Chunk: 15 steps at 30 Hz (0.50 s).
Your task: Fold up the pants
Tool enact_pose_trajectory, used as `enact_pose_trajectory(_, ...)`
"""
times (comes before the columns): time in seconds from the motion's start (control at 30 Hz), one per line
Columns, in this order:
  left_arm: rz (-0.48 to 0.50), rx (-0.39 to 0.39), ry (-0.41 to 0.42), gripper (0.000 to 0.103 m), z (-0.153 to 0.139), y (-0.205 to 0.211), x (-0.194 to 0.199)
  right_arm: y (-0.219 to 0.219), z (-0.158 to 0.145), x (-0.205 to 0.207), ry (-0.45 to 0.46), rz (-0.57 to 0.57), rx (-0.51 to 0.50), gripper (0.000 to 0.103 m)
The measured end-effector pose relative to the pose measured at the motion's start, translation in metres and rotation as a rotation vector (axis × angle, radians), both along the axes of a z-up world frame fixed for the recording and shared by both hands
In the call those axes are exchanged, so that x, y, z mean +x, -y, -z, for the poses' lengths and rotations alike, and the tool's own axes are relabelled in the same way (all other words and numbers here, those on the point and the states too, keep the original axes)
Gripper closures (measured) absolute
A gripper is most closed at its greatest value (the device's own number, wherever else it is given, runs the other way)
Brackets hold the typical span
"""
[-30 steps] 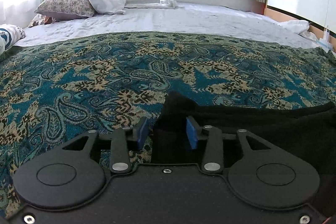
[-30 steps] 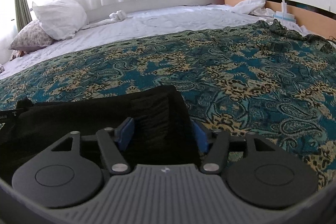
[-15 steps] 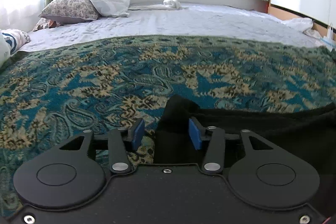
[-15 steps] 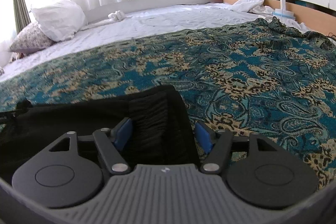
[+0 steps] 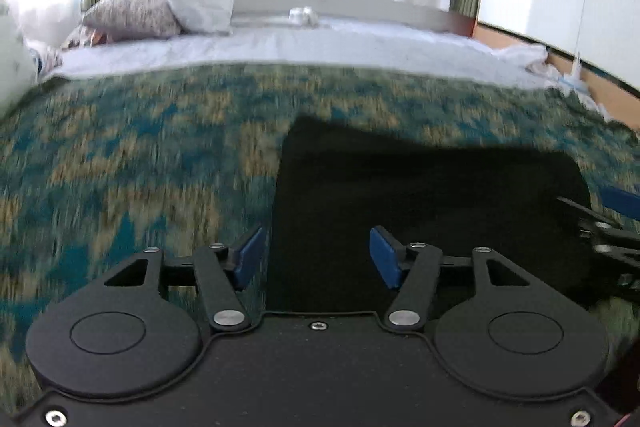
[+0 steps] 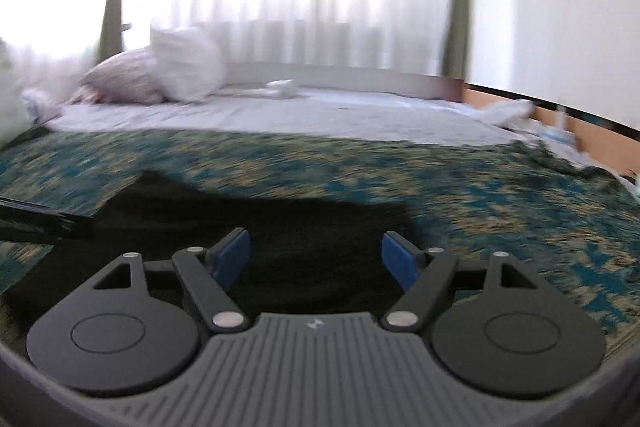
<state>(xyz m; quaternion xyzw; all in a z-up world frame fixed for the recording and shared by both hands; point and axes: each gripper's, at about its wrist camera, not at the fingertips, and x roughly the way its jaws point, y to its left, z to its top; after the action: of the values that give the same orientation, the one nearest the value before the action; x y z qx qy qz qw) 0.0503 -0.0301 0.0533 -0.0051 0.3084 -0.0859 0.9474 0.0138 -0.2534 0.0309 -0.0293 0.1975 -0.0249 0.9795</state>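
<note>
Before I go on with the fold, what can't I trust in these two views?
- Pants: near part hidden behind the left tool body; fold layers unreadable, plain black.
- Blanket: pattern motion-blurred, both views.
- Right tool: cut by the left view's right edge.

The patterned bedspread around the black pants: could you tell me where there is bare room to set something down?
Free: the bedspread left of the pants, the strip between them and the white sheet, and the stretch to their right. Crowded: over the pants, where the left gripper and right gripper hang, jaws opening, and the pillows at the far-left corner.
</note>
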Motion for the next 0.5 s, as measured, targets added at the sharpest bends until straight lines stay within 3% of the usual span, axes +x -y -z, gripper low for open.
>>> enact_pose_trajectory(0.1, -0.003, 0.028, -0.005, 0.047, 0.013, 0.000, -0.023, -0.022, 0.013, -0.004, -0.038, -0.065, -0.030, 0.020)
enact_pose_trajectory(0.23, -0.022, 0.052, 0.028, 0.047, 0.018, -0.007, -0.044, -0.030, 0.027, -0.007, -0.088, -0.067, -0.026, 0.021)
enact_pose_trajectory(0.5, -0.010, 0.040, 0.003, 0.048, 0.010, -0.020, -0.059, -0.026, 0.022, -0.015, -0.069, -0.029, 0.011, 0.021)
